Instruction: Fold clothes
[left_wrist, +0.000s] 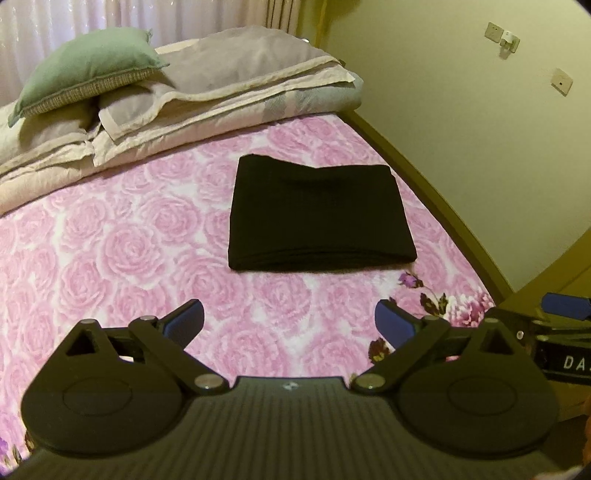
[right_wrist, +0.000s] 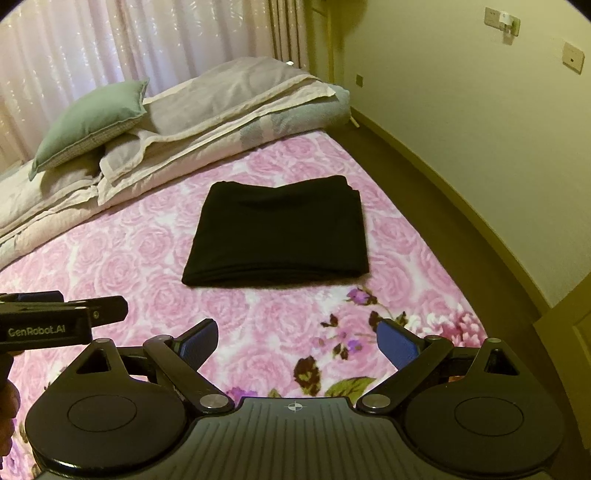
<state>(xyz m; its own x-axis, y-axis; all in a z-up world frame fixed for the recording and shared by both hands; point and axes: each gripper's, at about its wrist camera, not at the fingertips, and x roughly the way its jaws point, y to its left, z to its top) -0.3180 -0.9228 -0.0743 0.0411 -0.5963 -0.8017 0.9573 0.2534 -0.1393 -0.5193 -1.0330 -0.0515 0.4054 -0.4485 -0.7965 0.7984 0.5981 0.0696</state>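
A black garment (left_wrist: 319, 216) lies folded into a neat rectangle on the pink rose-patterned bedspread (left_wrist: 122, 251); it also shows in the right wrist view (right_wrist: 277, 232). My left gripper (left_wrist: 290, 325) is open and empty, held above the bedspread on the near side of the garment, clear of it. My right gripper (right_wrist: 297, 341) is open and empty, also on the near side and apart from the garment. The left gripper's side shows at the left of the right wrist view (right_wrist: 62, 319). The right gripper's body shows at the right edge of the left wrist view (left_wrist: 561, 332).
Folded beige and grey bedding (left_wrist: 192, 107) with a green cushion (left_wrist: 85, 70) lies at the head of the bed. A curtain (right_wrist: 129, 48) hangs behind it. The bed's right edge (left_wrist: 436, 192) runs along a wall (left_wrist: 480, 110) with sockets.
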